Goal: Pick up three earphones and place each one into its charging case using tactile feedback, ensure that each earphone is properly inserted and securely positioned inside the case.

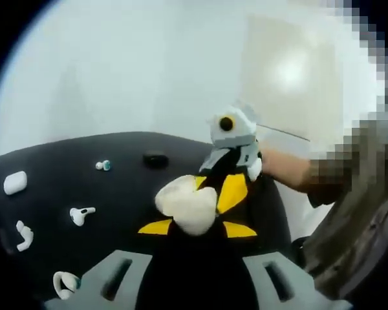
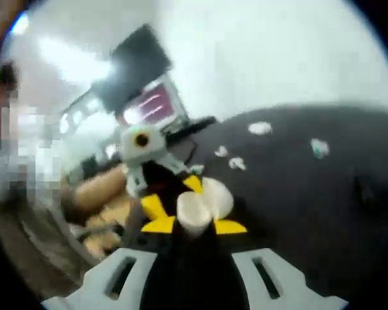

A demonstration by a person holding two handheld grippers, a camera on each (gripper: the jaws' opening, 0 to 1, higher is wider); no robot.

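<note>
A white charging case (image 1: 187, 203) hangs above the black table, its lid apparently open. My left gripper (image 1: 197, 227) has its yellow-tipped jaws shut on it from below. My right gripper (image 1: 217, 187) comes in from the right, and its jaws meet the case's upper side. In the right gripper view the same case (image 2: 204, 203) sits between the right gripper's (image 2: 194, 225) jaws, with the left gripper (image 2: 174, 194) reaching it from the left. A loose earphone (image 1: 81, 214) lies on the table (image 1: 129, 194). Whether an earphone sits inside the case is hidden.
On the table's left lie a shut white case (image 1: 15, 183), a white earbud (image 1: 24, 236), an open case (image 1: 64, 284), a teal-tipped bud (image 1: 103, 166) and a black object (image 1: 155, 158). A person's forearm (image 1: 281, 169) is at right.
</note>
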